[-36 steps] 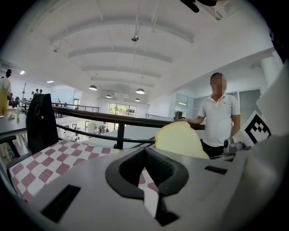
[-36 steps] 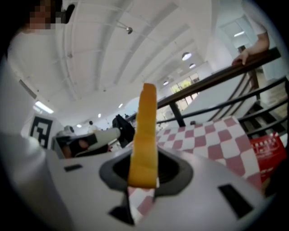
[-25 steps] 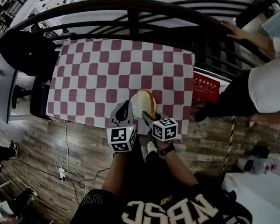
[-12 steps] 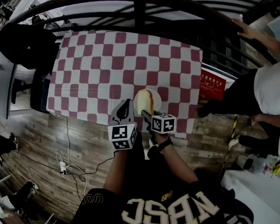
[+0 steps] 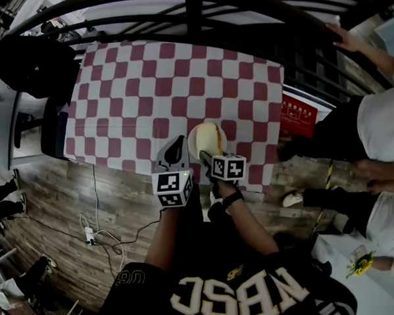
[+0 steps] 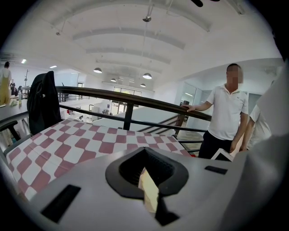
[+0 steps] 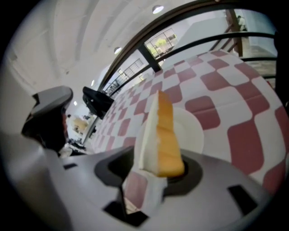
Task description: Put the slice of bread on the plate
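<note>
A slice of bread (image 7: 162, 135), white crumb with a golden crust, stands on edge between the jaws of my right gripper (image 7: 151, 178). It hangs just above a small white plate (image 7: 193, 131). Those jaws are opening and the slice is still upright between them. From the head view the bread (image 5: 210, 138) sits over the plate (image 5: 194, 142) near the table's front edge, with the right gripper (image 5: 206, 157) just behind it. My left gripper (image 5: 176, 145) hovers left of the plate, jaws together and empty (image 6: 146, 182).
A red-and-white checked cloth (image 5: 147, 90) covers the table. A dark metal railing (image 5: 196, 9) runs along the far side. A black jacket hangs on a chair (image 5: 31, 70) at the left. People stand at the right (image 5: 379, 117) near a red sign (image 5: 294, 119).
Both grippers have sunk toward the table. The right gripper has rolled and carried the bread down until it is just over the plate.
</note>
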The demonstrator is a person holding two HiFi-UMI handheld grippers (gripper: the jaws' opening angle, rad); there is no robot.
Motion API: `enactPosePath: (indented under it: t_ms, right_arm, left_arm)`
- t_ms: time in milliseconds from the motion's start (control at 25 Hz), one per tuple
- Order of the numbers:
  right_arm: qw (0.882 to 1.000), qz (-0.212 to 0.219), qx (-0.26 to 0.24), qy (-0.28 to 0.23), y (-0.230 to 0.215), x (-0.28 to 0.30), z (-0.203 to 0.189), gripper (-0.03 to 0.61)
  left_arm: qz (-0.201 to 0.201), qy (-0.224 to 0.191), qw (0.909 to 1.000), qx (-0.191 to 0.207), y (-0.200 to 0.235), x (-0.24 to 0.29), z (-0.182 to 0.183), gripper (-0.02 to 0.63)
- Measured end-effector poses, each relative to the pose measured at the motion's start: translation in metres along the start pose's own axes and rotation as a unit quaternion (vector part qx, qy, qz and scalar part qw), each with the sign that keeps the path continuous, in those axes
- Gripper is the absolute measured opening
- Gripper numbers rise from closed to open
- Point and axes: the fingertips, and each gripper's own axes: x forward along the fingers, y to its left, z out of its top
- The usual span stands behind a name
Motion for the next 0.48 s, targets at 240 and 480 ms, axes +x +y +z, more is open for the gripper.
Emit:
enactPosePath:
  t_ms: [240, 480]
  right_arm:
    - [0.999, -0.044, -0.022, -0.004, -0.016, -0.008, 0.004, 0.315]
    - [0.995, -0.081, -0.062, 0.005, -0.025, -0.015, 0.000, 0.466]
  left_arm:
    - [-0.016, 0.006, 0.9998, 0.003, -0.012, 0.004, -0.001, 0.020]
    - [-0.021, 0.010, 0.9997, 0.008, -0.019, 0.003, -0.001, 0.020]
